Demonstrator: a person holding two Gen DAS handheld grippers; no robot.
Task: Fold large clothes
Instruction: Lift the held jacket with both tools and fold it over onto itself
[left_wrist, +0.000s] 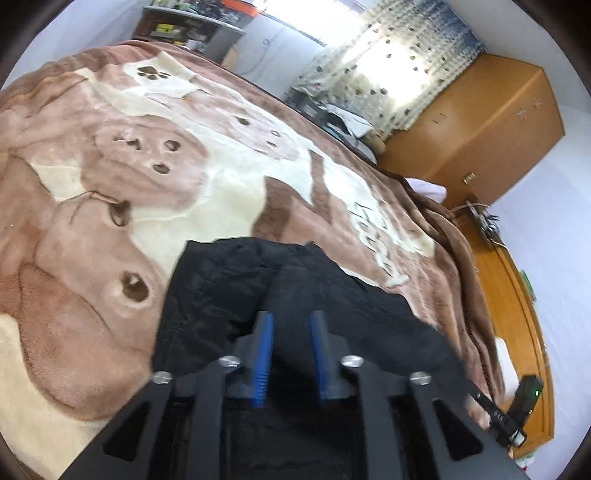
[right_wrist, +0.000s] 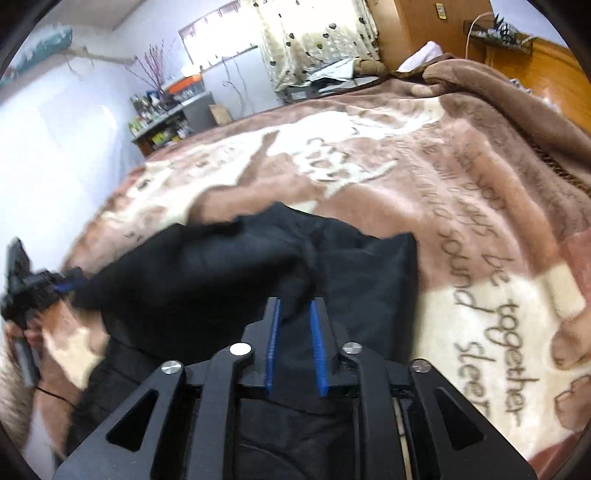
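Observation:
A large black garment lies bunched on a bed covered by a brown and cream bear-print blanket. My left gripper has its blue-padded jaws closed onto a fold of the black garment and holds it up. My right gripper also has a fold of the black garment between its blue pads. The left gripper also shows at the left edge of the right wrist view, pinching the cloth's far corner. The right gripper's body shows at the lower right of the left wrist view.
The blanket with printed text spreads over the whole bed. A wooden wardrobe and curtained window stand beyond the bed. A cluttered shelf is against the far wall. Wooden floor runs along the bed's side.

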